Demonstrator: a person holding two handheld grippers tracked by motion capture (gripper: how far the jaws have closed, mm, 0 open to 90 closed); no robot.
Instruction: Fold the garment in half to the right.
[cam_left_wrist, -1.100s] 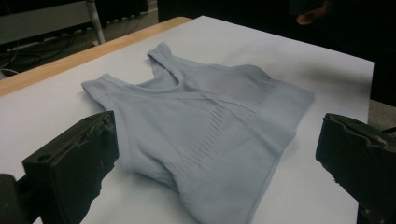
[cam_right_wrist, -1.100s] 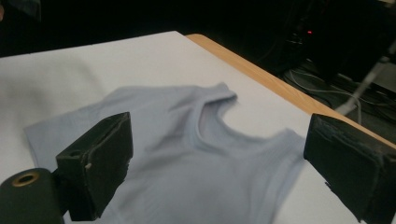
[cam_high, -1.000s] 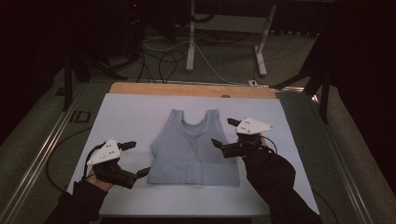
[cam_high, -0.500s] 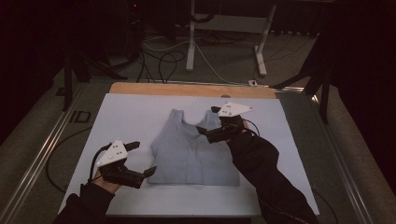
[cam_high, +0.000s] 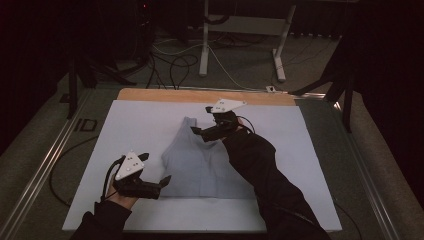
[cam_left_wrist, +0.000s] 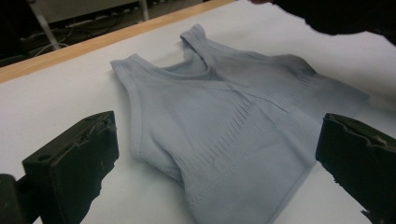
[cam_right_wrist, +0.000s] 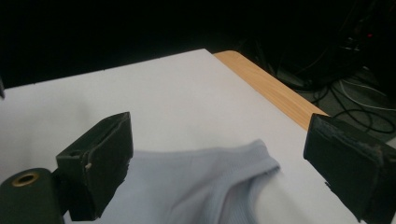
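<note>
A pale grey-blue tank top (cam_high: 200, 162) lies flat on the white sheet (cam_high: 140, 125), straps toward the far edge. My left gripper (cam_high: 155, 169) is open at the garment's near left corner, just off the hem. In the left gripper view the tank top (cam_left_wrist: 233, 121) spreads between the wide-apart jaws of that gripper (cam_left_wrist: 219, 158). My right gripper (cam_high: 202, 121) hovers open over the straps at the top. In the right gripper view one strap (cam_right_wrist: 224, 179) lies between the jaws of the open gripper (cam_right_wrist: 219, 161), which holds nothing.
A wooden strip (cam_high: 200, 95) runs along the table's far edge. Behind it are table legs (cam_high: 204, 45) and cables (cam_high: 175, 65) on the floor. A metal rail (cam_high: 45, 165) borders the left side. The person's dark right sleeve (cam_high: 265, 175) crosses the garment's right part.
My right gripper has moved from the garment's right side up and left to above the straps. The left gripper has shifted slightly right toward the near left corner.
</note>
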